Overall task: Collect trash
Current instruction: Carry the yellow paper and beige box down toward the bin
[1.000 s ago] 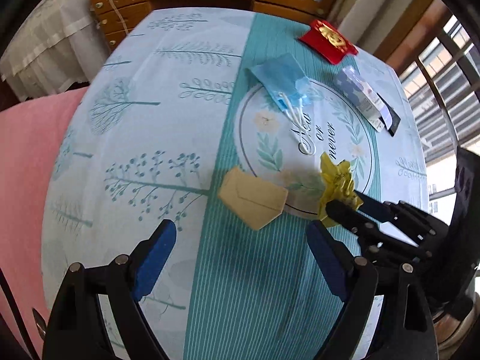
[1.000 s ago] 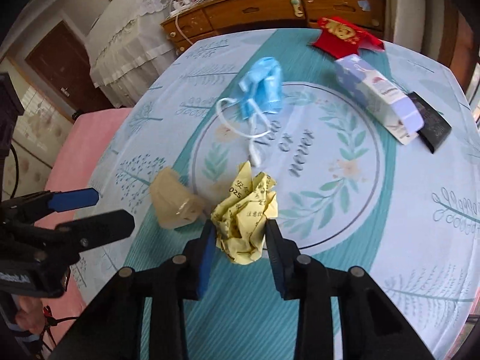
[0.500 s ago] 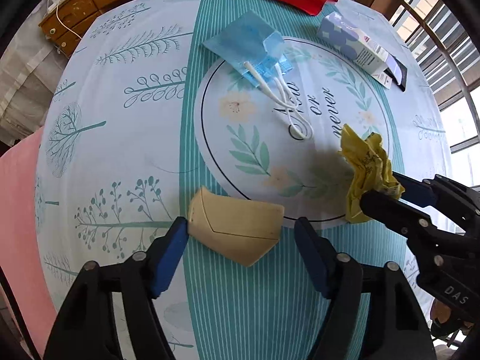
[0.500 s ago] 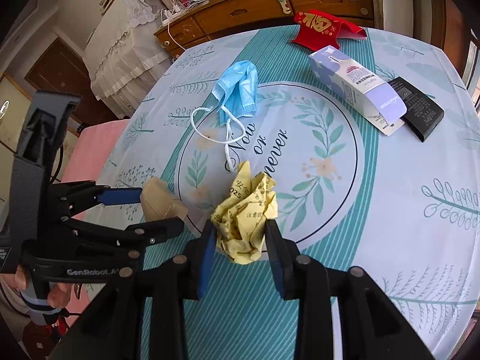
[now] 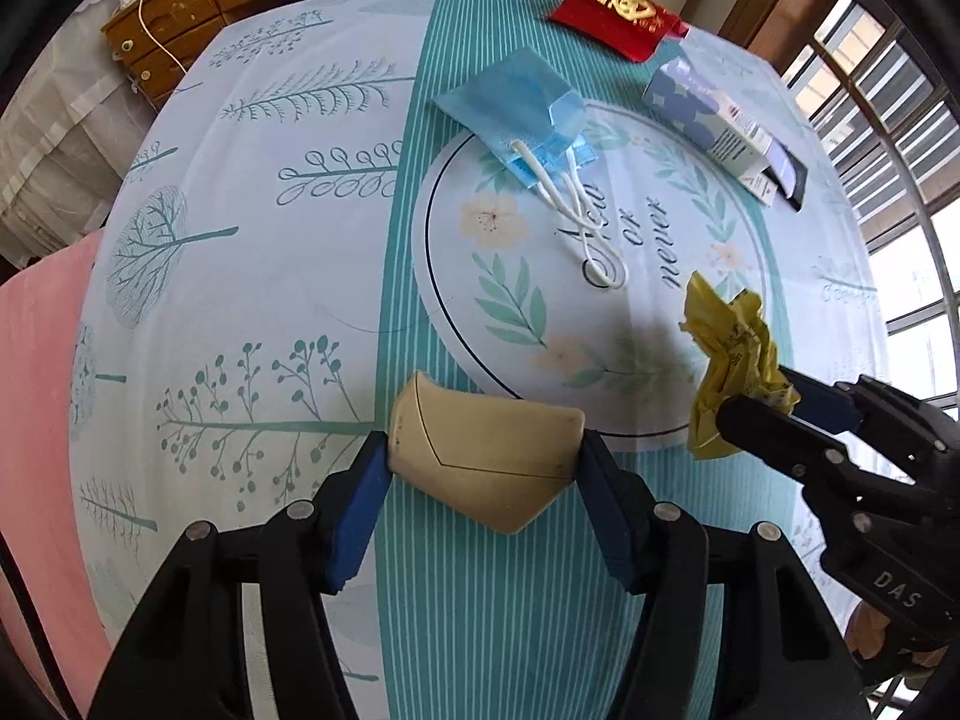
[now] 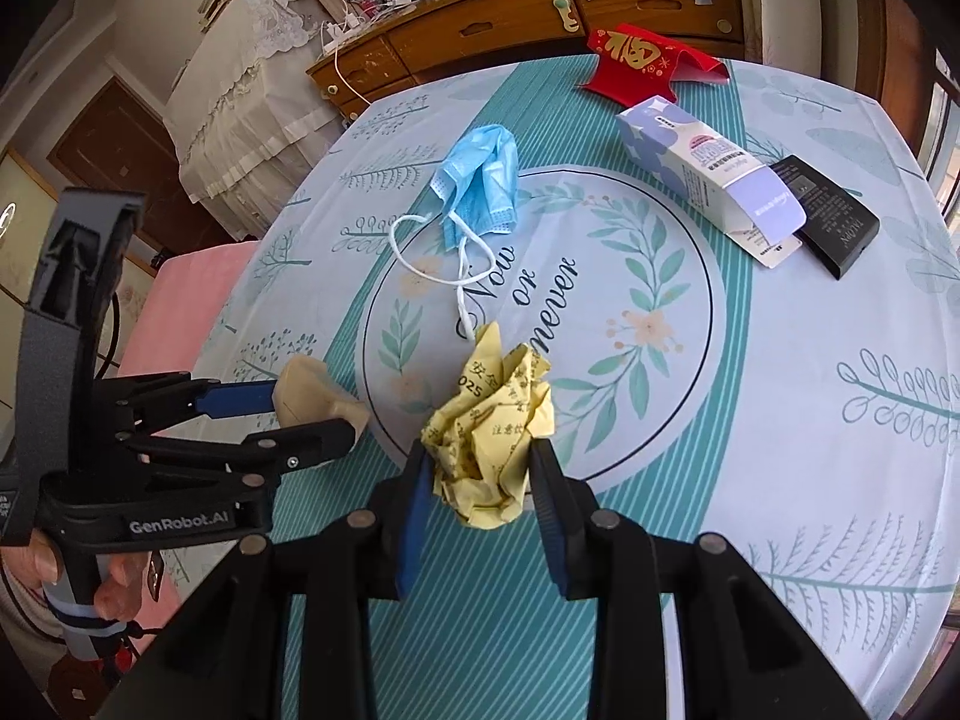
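Note:
A flattened beige paper cup (image 5: 480,468) lies on the table's patterned cloth (image 5: 240,252). My left gripper (image 5: 483,456) points down over it, its jaws closing, and the blue pads touch both ends of the cup. From the right wrist view the same cup (image 6: 306,390) sits between the left gripper's (image 6: 312,414) fingers. My right gripper (image 6: 480,456) is shut on a crumpled yellow paper ball (image 6: 492,420), held a little above the cloth. In the left wrist view that paper ball (image 5: 726,336) and the right gripper (image 5: 756,393) are at the right.
A blue face mask (image 6: 480,180) with white loops lies beyond the centre. Further right are a white and lilac carton (image 6: 708,180) and a black box (image 6: 834,222); a red envelope (image 6: 648,60) sits at the far edge. A wooden dresser (image 6: 540,18) stands behind, pink cloth (image 5: 36,420) at left.
My left gripper has come down over the beige cup and its jaws have narrowed from wide apart until the pads meet the cup's ends. The right gripper keeps its hold on the yellow paper.

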Demonstrator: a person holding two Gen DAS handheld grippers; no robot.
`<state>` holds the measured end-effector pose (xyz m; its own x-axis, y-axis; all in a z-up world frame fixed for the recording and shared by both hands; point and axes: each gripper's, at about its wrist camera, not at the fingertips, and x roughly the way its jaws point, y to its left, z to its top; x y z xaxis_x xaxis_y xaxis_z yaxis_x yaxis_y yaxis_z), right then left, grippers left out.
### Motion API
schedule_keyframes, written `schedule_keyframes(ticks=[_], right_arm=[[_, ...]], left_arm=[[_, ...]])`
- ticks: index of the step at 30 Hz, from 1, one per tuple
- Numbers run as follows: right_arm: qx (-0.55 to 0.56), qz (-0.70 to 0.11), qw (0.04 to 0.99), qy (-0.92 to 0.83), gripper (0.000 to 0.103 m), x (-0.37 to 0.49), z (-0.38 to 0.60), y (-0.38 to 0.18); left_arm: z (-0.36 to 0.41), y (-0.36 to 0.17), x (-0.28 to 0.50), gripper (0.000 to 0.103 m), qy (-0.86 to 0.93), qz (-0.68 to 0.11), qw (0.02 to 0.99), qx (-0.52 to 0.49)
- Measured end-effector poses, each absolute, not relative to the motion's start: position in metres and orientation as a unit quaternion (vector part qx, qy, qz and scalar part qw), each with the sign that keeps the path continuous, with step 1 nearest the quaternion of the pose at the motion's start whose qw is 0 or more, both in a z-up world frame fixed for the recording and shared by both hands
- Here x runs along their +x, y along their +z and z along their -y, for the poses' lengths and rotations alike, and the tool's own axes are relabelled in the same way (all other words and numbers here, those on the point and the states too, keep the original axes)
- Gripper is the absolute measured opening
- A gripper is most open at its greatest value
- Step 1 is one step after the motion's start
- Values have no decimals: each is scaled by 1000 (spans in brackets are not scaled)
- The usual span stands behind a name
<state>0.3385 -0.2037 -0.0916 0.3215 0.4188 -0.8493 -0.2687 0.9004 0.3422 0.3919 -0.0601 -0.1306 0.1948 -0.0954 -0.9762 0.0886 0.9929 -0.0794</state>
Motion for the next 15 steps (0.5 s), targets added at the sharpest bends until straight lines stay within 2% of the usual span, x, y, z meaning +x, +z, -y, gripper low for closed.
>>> schedule_keyframes(ticks=[15], right_arm=[[74, -523, 826, 196, 32, 254, 185, -49]], left_arm=[[35, -54, 297, 60, -101, -584, 805, -40]])
